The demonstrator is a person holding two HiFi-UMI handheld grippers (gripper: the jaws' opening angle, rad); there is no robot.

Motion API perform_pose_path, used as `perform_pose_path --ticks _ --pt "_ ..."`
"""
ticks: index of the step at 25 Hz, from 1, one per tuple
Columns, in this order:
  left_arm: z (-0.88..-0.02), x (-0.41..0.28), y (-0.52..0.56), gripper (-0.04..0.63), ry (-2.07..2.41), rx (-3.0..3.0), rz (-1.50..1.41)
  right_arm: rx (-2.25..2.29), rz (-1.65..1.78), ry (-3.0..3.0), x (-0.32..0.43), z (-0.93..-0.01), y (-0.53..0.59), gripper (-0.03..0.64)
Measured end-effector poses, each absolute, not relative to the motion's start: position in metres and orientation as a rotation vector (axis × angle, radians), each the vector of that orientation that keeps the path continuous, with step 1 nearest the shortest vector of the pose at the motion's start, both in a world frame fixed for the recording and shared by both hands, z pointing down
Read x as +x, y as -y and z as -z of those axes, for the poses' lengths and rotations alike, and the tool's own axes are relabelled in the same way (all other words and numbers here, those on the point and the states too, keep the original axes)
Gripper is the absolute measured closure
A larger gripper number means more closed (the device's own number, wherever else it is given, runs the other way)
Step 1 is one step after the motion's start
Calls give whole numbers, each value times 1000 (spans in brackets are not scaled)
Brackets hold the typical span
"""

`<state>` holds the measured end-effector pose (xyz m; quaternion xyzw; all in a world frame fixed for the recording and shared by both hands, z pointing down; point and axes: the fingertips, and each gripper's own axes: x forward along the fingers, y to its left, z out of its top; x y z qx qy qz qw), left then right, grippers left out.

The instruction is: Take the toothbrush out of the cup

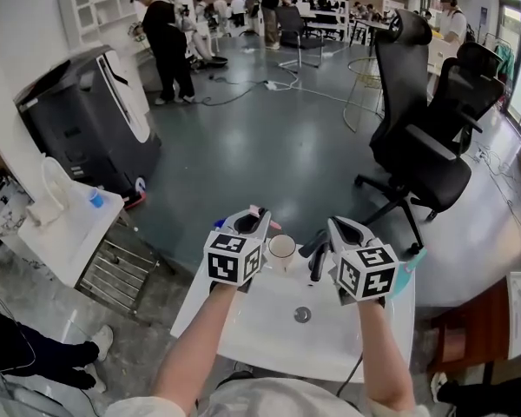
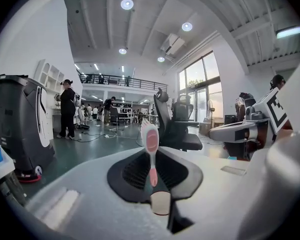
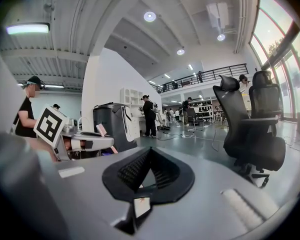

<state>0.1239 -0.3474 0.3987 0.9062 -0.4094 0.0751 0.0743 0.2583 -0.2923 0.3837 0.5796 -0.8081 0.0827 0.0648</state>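
Left gripper [image 2: 152, 156] fingers pinch the toothbrush [image 2: 150, 139] near the cup [image 1: 281, 252]; right gripper [image 3: 149, 153] fingers seemingly pressed together

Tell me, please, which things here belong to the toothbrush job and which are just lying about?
Job in hand: toothbrush, clamped in the left gripper; cup, standing on the sink.
Lying about: office chair; black machine; right gripper, shut and empty.

grey left gripper [image 1: 257, 219] and right gripper [image 1: 337, 226]; black-and-white marker cubes [image 1: 234, 260]
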Motion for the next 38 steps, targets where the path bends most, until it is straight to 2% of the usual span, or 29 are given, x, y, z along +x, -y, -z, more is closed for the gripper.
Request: perform_pose_path --ticks 15,38 --pt "-367 107 354 565 1315 2799 -202 1847 -237 2412 262 -374 295 614" --pt "-372 105 363 565 1338 2803 -242 1889 -229 2365 272 -372 294 614"
